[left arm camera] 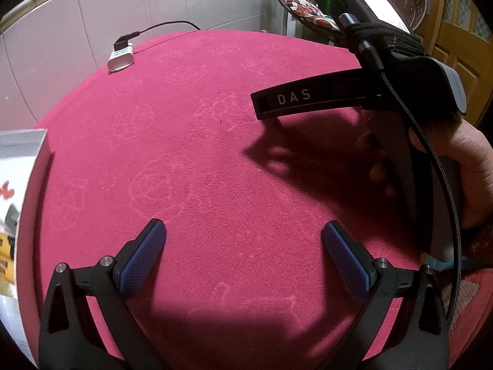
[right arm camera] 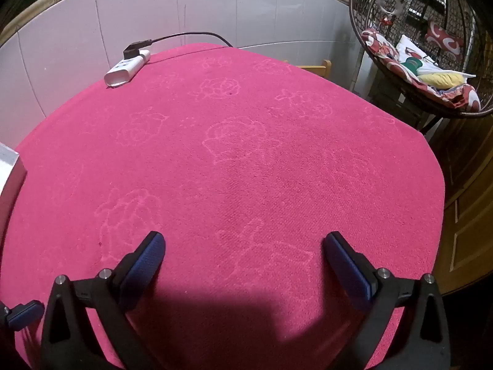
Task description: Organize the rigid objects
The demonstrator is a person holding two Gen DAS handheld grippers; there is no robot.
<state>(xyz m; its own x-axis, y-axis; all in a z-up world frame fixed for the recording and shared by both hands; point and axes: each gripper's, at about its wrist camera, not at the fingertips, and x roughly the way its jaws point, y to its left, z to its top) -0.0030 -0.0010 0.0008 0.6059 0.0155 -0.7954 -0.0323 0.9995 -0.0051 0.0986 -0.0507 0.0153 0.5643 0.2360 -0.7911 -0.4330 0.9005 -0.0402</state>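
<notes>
My left gripper [left arm camera: 243,234] is open and empty above the pink-red cloth of the table [left arm camera: 215,154]. My right gripper [right arm camera: 243,243] is open and empty above the same cloth [right arm camera: 246,160]. In the left wrist view the right gripper's black body marked DAS [left arm camera: 308,98] hangs at the right, held by a hand. A white box with printed labels [left arm camera: 15,185] sits at the left table edge; its corner shows in the right wrist view [right arm camera: 9,160]. No other loose object shows on the cloth.
A white power strip [left arm camera: 121,57] with a black plug and cable lies at the far left edge by the tiled wall, also in the right wrist view [right arm camera: 126,67]. A wicker hanging chair with cushions [right arm camera: 425,71] stands beyond the table's right side.
</notes>
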